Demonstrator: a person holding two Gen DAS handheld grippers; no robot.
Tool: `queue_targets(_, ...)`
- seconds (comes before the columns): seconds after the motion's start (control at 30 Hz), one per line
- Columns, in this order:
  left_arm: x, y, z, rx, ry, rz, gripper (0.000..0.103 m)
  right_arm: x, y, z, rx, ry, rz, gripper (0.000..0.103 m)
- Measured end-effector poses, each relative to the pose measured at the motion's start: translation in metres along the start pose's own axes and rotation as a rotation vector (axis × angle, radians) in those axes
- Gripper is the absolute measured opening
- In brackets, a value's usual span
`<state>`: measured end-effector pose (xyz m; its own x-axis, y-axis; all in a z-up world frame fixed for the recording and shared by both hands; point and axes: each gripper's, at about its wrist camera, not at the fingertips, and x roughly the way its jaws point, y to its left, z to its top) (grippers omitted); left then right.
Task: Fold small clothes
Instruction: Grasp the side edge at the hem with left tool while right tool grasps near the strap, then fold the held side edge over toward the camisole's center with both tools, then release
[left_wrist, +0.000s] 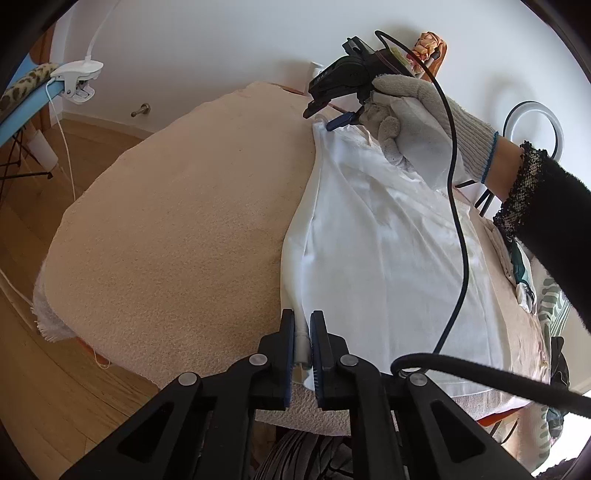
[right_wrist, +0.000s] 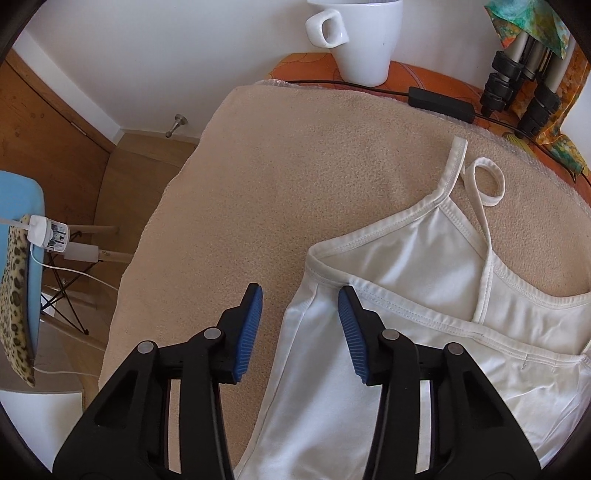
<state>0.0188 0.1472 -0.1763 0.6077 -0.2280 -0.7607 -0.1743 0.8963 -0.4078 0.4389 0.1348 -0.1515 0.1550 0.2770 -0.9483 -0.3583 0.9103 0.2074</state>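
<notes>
A white camisole (right_wrist: 424, 332) with thin straps lies spread on the right half of a counter covered by a beige towel (right_wrist: 295, 177), its neckline and straps toward the far end and its hem toward the near edge. The left gripper (left_wrist: 303, 347) is closed on the near left corner of the garment, a bunched roll of white hem pinched between its blue pads. The right gripper (right_wrist: 300, 325) stands with its jaws wide apart just over the far left edge, below the armhole seam; one pad (right_wrist: 349, 332) sits over the cloth and the other over bare towel, so nothing is held there yet. The fabric looks thin, light and limp, with a slight sheen that suggests it may slide between smooth pads; it should drape and crease freely and will not keep a shape by itself. The bound edges along the neckline and armhole look thicker and firmer, so they seem the better places to pinch, as a bite on the plain single layer could slip or pick up only the top ply. The loose strap loop (right_wrist: 484, 181) curling on the towel at the far end is likely to trail or twist when the side is lifted. A white mug (right_wrist: 365, 40) and a black power adapter (right_wrist: 441, 103) sit at the far edge, well apart from the garment
</notes>
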Motion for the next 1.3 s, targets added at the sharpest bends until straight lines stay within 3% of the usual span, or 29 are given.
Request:
queue_targets(0.2, -0.007, -0.008, 0.002, 0.018, -0.015, -0.016, 0.003, 0.013, 0.006, 0.007, -0.036, 0.018, -0.100, 0.019)
queue_targets(0.23, -0.008, -0.011, 0.002, 0.025, -0.016, -0.020, 0.002, 0.012, 0.005, 0.008, -0.035, 0.019, -0.102, 0.012)
queue_targets(0.33, -0.015, -0.019, 0.002, 0.057, -0.028, -0.027, 0.002, 0.008, -0.003, 0.011, -0.017, 0.021, -0.063, 0.007)
queue_targets(0.6, -0.030, -0.048, 0.003, 0.148, -0.042, -0.040, 0.002, -0.024, -0.032, 0.004, 0.019, -0.039, 0.027, 0.005)
queue_targets(0.87, -0.025, -0.087, -0.006, 0.229, -0.019, -0.070, 0.002, -0.065, -0.067, -0.016, 0.027, -0.107, 0.056, 0.005)
queue_targets(1.07, -0.008, -0.109, -0.020, 0.280, 0.031, -0.079, 0.002, -0.083, -0.106, -0.042, 0.024, -0.135, 0.012, 0.005)
queue_targets(1.3, 0.007, -0.125, -0.029, 0.319, 0.075, -0.076, 0.003, -0.072, -0.137, -0.056, 0.060, -0.115, -0.070, 0.005)
